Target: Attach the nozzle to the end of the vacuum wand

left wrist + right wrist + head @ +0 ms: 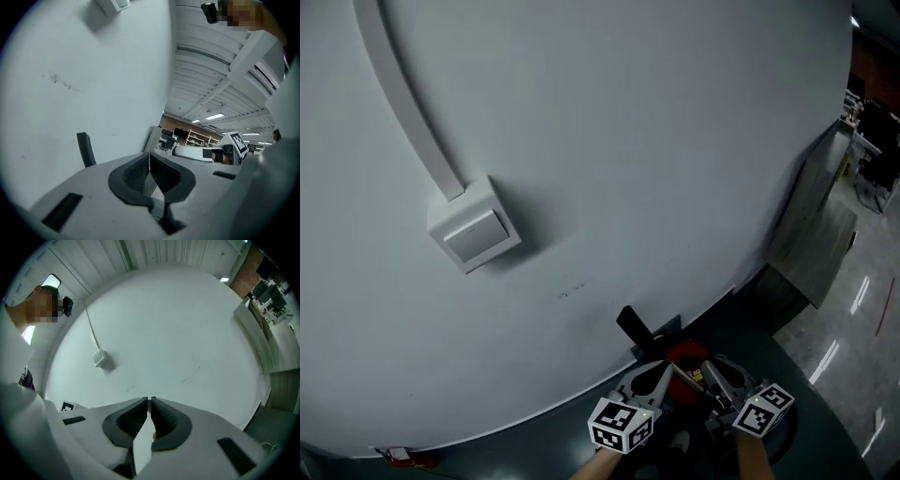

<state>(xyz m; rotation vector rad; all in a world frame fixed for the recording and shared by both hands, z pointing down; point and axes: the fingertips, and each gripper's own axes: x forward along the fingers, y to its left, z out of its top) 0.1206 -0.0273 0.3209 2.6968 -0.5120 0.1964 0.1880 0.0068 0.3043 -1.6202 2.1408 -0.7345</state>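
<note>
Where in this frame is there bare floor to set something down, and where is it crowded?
Bare: the dark floor strip along the foot of the white wall, left of the left gripper, and the glossy floor right of the right gripper. Crowded: between the two shut grippers, where a red-and-black object sits.

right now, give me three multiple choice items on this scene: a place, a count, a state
1. Where is the switch box? A on the floor B on the white wall C in a gripper
2. How many marker cubes show in the head view? A one B three C two
3. How do the left gripper's jaws stand? A shut, empty B wide open C shut on a nozzle
Key: 1 B, it hangs on the wall; 2 C, one per gripper; 3 A, its pads meet, nothing between.
</note>
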